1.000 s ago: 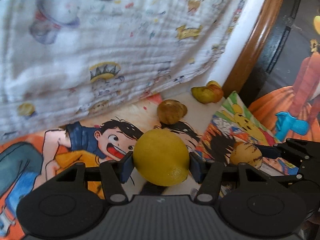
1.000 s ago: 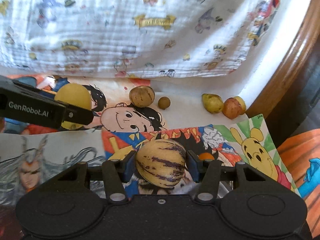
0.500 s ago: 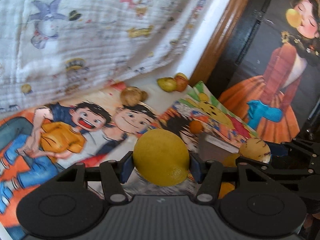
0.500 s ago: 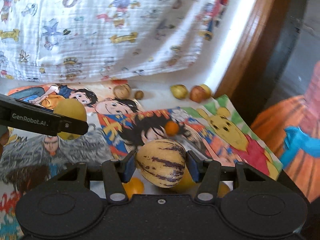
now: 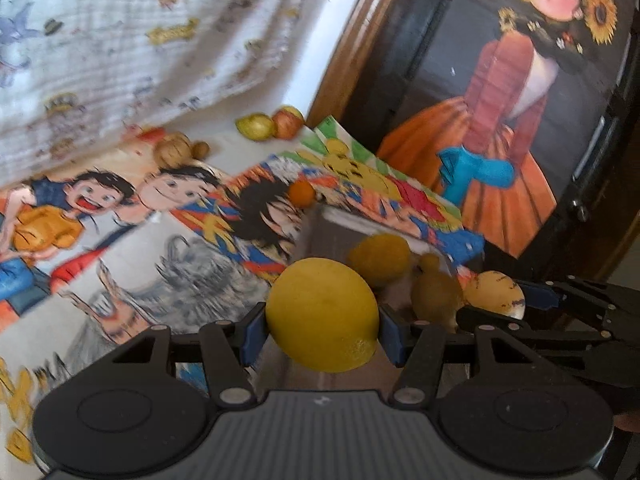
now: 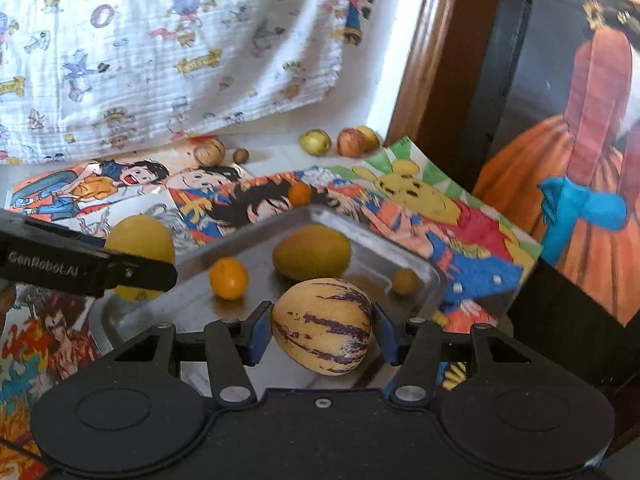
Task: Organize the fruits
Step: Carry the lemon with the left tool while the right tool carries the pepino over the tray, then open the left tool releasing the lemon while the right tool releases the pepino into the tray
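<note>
While the left gripper (image 5: pixel 322 332) pinches a lemon (image 5: pixel 322 314) and the right gripper (image 6: pixel 321 334) a striped melon (image 6: pixel 321 326), both over the metal tray (image 6: pixel 424 270) holding three fruits, five pieces (image 6: pixel 316 142) wait along the tabletop's far edge.

Tray (image 6: pixel 424 270): smooth, reflective metal. Hanging cloth (image 6: pixel 160 60): white, crinkled weave. Door frame (image 6: pixel 424 52): glossy brown wood. Posters (image 6: pixel 472 236): printed paper.
</note>
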The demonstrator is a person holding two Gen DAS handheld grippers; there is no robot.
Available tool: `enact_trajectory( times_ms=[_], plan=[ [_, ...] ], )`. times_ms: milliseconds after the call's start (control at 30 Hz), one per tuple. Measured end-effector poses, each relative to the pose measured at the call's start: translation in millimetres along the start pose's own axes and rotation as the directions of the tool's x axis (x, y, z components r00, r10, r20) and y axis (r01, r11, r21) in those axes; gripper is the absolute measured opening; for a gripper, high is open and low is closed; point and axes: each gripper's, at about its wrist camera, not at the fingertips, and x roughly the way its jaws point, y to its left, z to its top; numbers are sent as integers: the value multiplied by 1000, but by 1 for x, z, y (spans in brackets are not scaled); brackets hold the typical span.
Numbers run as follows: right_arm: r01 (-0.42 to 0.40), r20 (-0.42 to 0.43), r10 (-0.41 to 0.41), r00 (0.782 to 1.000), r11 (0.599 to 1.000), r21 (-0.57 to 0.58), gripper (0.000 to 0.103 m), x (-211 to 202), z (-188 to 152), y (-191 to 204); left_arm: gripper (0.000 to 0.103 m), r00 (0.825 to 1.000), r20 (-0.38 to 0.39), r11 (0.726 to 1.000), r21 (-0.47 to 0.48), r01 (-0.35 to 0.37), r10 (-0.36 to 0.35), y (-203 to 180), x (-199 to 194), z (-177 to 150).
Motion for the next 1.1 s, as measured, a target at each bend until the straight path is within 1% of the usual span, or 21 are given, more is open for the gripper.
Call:
enact_trajectory(
  times_ms=[133,400,667,867,1100],
  plan=[
    [2,-20,-2,1000,1000,20,55,7,-7,-9,62,999,-31,1000,29,5,-4,-10,6,-12],
    [-40,-34,43,999,997,71,55,16,-15,-17,62,998,-63,998,59,1,3,-17,15,-19],
    [-60,-28,62,998,995,82,55,18,-18,-18,62,997,-82,999,44,-5,9,-14,22,-20],
    [-74,-48,78,996,993,89,55,22,-24,-17,62,997,-82,999,39,-5,8,-14,22,-20],
    [-83,-34,87,996,992,98,56,19,-26,-18,62,996,-90,1000,21,5,-3,-10,23,-19]
  ],
)
